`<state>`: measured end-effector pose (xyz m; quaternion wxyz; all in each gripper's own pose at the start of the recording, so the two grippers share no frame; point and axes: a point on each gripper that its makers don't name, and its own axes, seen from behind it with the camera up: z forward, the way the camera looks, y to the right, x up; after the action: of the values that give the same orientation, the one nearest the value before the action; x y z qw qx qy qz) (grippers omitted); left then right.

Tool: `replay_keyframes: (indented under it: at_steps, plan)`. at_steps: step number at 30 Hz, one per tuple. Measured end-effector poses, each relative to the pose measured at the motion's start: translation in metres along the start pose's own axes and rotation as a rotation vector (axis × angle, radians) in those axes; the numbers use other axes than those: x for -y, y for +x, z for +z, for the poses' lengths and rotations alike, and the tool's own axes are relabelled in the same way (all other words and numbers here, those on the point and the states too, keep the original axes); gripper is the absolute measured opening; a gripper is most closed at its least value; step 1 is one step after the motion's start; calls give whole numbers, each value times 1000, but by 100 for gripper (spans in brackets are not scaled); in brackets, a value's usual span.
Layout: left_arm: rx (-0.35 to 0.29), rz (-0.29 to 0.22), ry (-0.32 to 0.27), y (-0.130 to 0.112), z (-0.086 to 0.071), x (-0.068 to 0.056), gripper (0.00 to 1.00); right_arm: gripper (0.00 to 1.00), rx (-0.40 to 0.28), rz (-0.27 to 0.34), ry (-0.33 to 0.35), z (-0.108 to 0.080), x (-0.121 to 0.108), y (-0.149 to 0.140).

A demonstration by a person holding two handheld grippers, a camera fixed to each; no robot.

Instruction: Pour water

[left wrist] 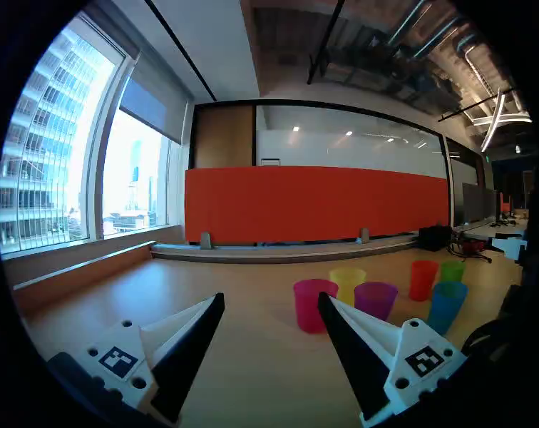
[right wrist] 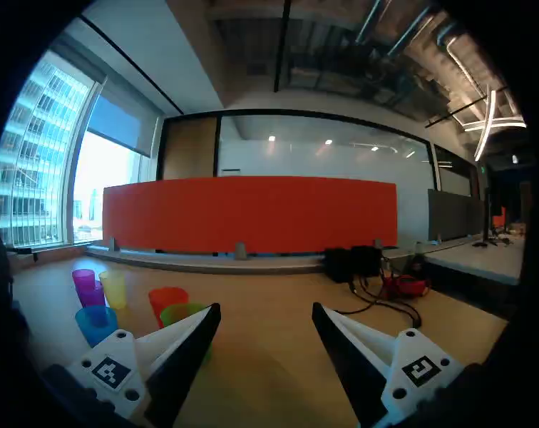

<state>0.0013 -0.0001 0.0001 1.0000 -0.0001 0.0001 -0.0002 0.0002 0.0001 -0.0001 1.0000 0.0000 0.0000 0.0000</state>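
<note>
Cups (left wrist: 374, 298): six, grouped on the bench (left wrist: 255, 371). They are found just beyond the left tool (left wrist: 269, 298), right of centre, and left of the right tool (right wrist: 266, 308). Both tools are held apart, empty.

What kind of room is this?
Most likely an office in a city. There is a long wooden desk with an orange divider screen along its back, a tangle of cables lying on it, and big windows facing tall buildings.
</note>
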Motion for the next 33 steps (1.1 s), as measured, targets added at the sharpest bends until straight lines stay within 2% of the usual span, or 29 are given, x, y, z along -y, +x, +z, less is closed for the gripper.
replay_keyframes:
  at_steps: [12, 15, 24, 33]
  plan:
    - [12, 0, 16, -2, 1, 3, 97, 99, 6, 1, 1, 0, -1, 1]
    - [26, 6, 8, 1, 3, -1, 97, 99, 17, 7, 1, 2, -3, 5]
    - [23, 2, -51, 40, 7, -21, 97, 99, 14, 9, 38, 10, -6, 44]
    - [21, 7, -81, 98, 15, -24, 98, 99, 27, -25, 93, 18, -2, 96]
